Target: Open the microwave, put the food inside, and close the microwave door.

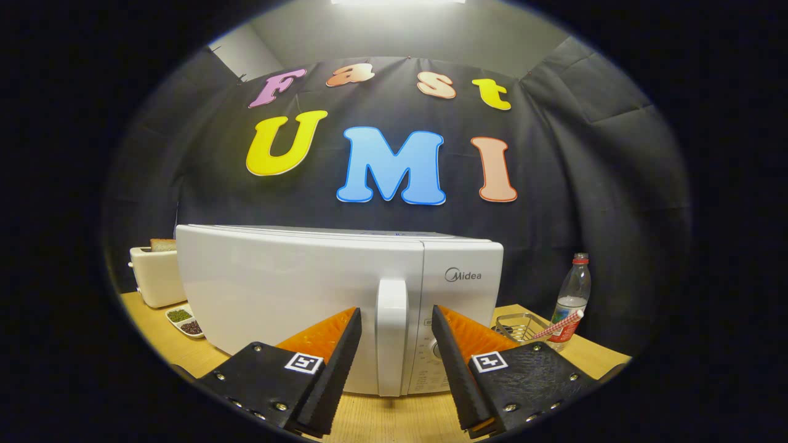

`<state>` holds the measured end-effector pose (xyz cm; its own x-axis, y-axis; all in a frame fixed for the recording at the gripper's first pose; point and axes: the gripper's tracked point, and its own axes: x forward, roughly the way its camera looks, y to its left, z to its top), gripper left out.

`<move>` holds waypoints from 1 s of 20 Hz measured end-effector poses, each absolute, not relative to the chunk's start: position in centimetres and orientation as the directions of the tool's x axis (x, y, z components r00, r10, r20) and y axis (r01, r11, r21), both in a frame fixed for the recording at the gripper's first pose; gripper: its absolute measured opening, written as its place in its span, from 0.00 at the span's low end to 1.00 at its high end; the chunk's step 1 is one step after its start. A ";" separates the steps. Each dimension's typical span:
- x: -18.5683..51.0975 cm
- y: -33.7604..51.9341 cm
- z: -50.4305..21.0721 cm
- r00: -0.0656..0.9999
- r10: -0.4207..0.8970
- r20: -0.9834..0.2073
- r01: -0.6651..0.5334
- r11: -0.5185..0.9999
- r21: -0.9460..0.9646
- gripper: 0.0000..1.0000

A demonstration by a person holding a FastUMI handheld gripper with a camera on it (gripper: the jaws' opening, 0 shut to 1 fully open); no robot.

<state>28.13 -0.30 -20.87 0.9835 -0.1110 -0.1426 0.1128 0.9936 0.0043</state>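
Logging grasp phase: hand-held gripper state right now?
Hand-held gripper: open, fingers either side of the microwave's door handle, not pressing on it; holding nothing.

White microwave [295, 295] with white handle [391, 335], cream toaster [157, 274], tan wooden tabletop [381, 421], clear bottle [571, 295] with red cap, red-and-white striped straw [557, 326]

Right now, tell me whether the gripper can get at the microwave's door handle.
Probably yes. The gripper is open, a finger on each side of the upright door handle on the closed microwave, and nothing stands between them. Whether the fingers already touch it, I cannot tell.
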 end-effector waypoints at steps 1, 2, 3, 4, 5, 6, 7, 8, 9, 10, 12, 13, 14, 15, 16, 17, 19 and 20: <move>28.4 -0.4 -20.8 0.983 -0.116 -0.141 0.119 0.993 0.018 0.73; 28.6 -0.9 -20.9 0.979 -0.138 -0.147 0.142 0.990 0.019 0.69; 28.7 -0.6 -21.1 0.982 -0.114 -0.151 0.122 0.991 0.046 0.48; 28.8 -0.1 -21.4 0.981 -0.103 -0.163 0.114 0.992 0.060 0.47; 28.5 -0.2 -21.3 0.981 -0.100 -0.165 0.111 0.992 0.060 0.38; 28.7 -0.2 -21.4 0.980 -0.111 -0.167 0.120 0.992 0.046 0.28; 28.6 -0.1 -21.1 0.979 -0.114 -0.169 0.123 0.991 0.046 0.22; 28.5 0.0 -21.1 0.978 -0.104 -0.183 0.118 0.991 0.067 0.22; 28.3 -0.1 -21.2 0.977 -0.104 -0.187 0.123 0.988 0.094 0.22; 28.3 0.0 -21.2 0.975 -0.103 -0.196 0.126 0.986 0.107 0.13; 28.2 0.1 -21.1 0.975 -0.091 -0.204 0.120 0.984 0.132 0.14; 28.1 0.3 -21.2 0.974 -0.078 -0.211 0.110 0.983 0.146 0.14; 27.9 0.4 -21.1 0.973 -0.068 -0.220 0.105 0.982 0.158 0.14; 27.1 0.6 -20.9 0.974 -0.066 -0.217 0.103 0.981 0.163 0.14; 26.0 1.1 -20.9 0.975 -0.062 -0.215 0.093 0.987 0.135 0.14; 24.9 1.2 -20.7 0.977 -0.052 -0.208 0.078 0.990 0.116 0.13; 21.8 3.1 -20.0 0.976 0.010 -0.218 0.023 0.989 0.149 0.13; 20.1 4.1 -19.7 0.976 0.046 -0.214 -0.014 0.988 0.152 0.13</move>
<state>20.05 4.14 -19.69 0.9758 0.0464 -0.2137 -0.0137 0.9883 0.1520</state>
